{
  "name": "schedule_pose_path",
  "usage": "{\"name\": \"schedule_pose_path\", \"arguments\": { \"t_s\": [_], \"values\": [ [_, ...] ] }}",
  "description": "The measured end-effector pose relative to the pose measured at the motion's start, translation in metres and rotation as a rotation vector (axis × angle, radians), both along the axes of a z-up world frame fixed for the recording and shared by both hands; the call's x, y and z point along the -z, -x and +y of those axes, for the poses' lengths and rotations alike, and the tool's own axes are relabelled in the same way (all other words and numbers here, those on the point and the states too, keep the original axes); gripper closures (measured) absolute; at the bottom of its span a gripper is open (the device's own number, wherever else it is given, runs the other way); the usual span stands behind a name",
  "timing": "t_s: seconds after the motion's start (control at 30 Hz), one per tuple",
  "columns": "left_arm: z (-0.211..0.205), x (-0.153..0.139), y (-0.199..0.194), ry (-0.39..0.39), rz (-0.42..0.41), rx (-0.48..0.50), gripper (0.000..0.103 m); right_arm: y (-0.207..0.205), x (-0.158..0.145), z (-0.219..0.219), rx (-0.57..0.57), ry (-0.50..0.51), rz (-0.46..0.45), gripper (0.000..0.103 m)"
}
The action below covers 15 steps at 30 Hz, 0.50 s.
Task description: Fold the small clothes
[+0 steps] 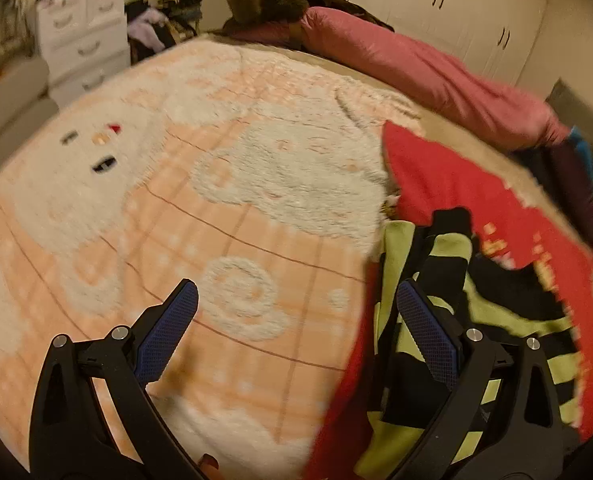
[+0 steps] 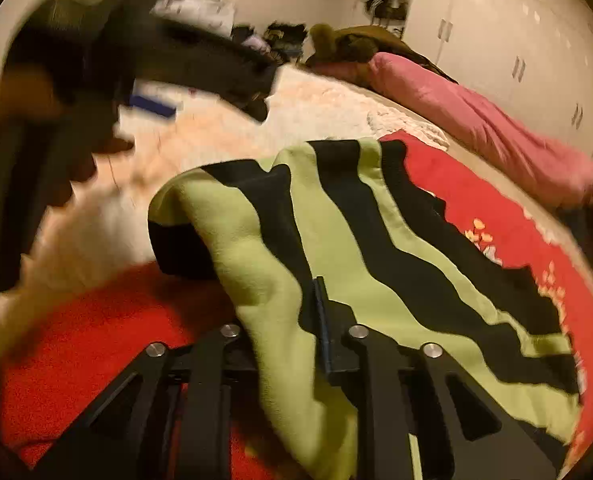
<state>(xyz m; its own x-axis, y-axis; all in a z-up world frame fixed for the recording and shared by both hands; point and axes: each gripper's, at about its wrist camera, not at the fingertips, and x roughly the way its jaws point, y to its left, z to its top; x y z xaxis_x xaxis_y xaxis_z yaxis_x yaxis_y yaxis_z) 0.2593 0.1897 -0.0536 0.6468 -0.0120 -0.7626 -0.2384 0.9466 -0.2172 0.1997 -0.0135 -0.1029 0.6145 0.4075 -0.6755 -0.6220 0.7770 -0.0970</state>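
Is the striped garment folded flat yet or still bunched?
Still bunched. The striped garment lies rumpled over the red cloth, one end humped up and the right tongs shut on its fabric.

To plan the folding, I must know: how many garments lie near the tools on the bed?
2 can be told: a green-and-black striped garment, pinched by the right tool, and a red garment under it. More may be hidden beneath.

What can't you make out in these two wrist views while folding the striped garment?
- Right gripper left finger: right wrist view, covered by the green and black striped garment.
- Red cloth print: both views, blurred and partly under the garment.
- Left gripper: right wrist view, motion-blurred.
- Pile beyond the bed: left wrist view, too small.
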Motion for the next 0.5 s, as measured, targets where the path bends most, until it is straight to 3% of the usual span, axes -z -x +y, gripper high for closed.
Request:
{"name": "schedule_pose_path", "arguments": {
  "t_s": [0.1, 0.23, 0.3, 0.37, 0.5],
  "values": [
    [0.002, 0.003, 0.0, 0.129, 0.002, 0.02, 0.01, 0.0, -0.011, -0.014, -0.017, -0.056, 0.001, 0.088],
    [-0.011, 0.005, -0.001, 0.246, -0.005, 0.082, 0.01, 0.003, -0.015, -0.021, -0.027, -0.093, 0.007, 0.089],
    [-0.015, 0.011, -0.003, 0.396, -0.008, 0.125, 0.01, 0.005, -0.016, -0.021, -0.033, -0.093, 0.002, 0.089],
    [-0.019, 0.018, -0.006, 0.489, 0.006, 0.137, 0.01, 0.006, -0.014, -0.021, -0.042, -0.097, 0.006, 0.089],
    [-0.045, 0.024, -0.016, 0.458, 0.059, 0.208, 0.01, 0.009, -0.01, -0.025, -0.054, -0.109, 0.015, 0.089]
  ]
}}
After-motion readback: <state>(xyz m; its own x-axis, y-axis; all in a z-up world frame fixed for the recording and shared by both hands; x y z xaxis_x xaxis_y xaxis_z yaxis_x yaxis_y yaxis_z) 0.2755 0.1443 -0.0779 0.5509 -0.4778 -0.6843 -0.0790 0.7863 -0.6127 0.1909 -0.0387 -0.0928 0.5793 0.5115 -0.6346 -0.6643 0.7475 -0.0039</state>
